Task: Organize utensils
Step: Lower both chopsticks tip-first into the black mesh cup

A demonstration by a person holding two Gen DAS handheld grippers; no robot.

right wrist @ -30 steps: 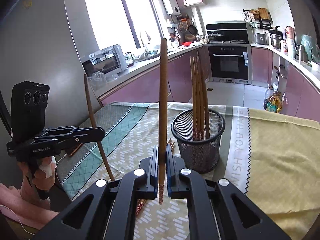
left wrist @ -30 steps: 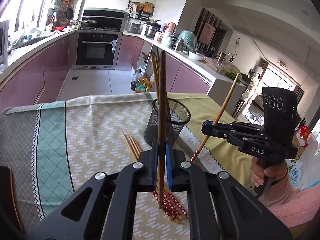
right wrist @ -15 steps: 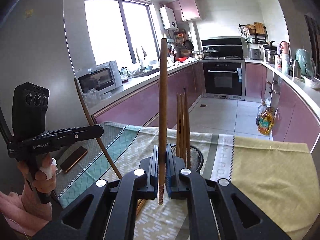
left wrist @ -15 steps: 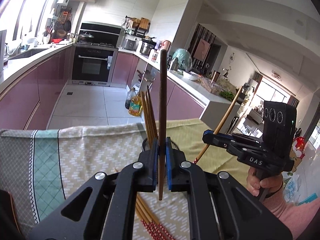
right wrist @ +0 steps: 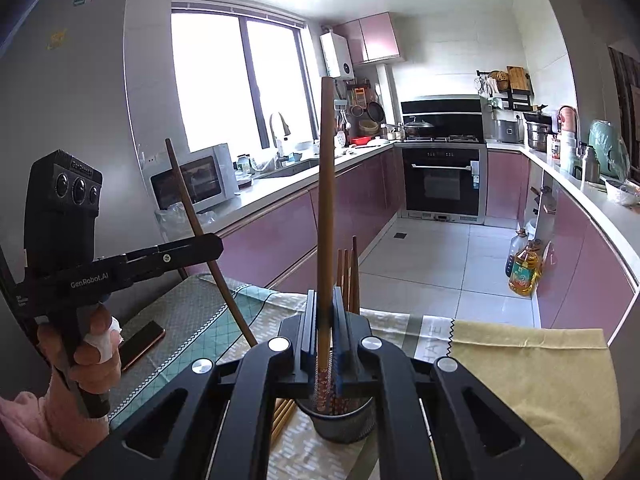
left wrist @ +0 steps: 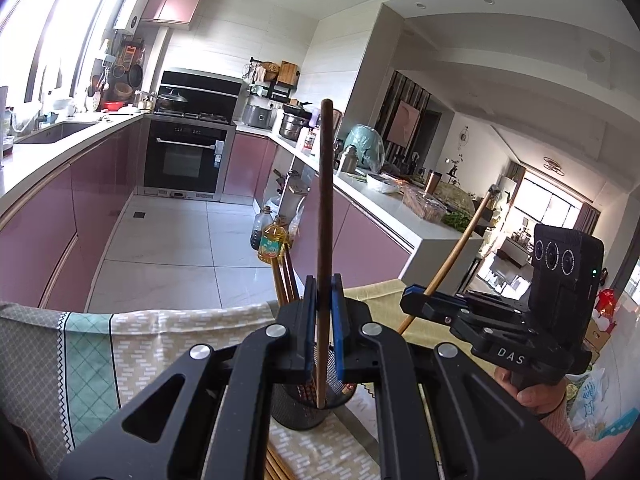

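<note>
Left wrist view: the black left gripper (left wrist: 322, 320) pinches a dark brown wooden chopstick (left wrist: 323, 216) between its blue-lined pads, the stick held upright.
Lower tip: it hangs over the mouth of the black wire-mesh holder (left wrist: 298, 412), which stands on the patterned tablecloth (left wrist: 132, 344); whether the tip is inside I cannot tell.
Holder contents: several brown chopsticks (left wrist: 286, 276) already stand in it, rising behind the gripper.
Loose pieces: more chopsticks (left wrist: 276, 466) lie on the cloth beside the holder's base.
Right wrist view: the black right gripper (right wrist: 325, 336) is clamped on a lighter brown wooden chopstick with a red patterned end (right wrist: 325, 216), upright above the same holder (right wrist: 344, 420).
Other gripper: each view shows the opposite gripper off to the side, its stick slanting.
Cloth edge: a dark phone (right wrist: 140, 342) lies near the left hand (right wrist: 92, 356).
</note>
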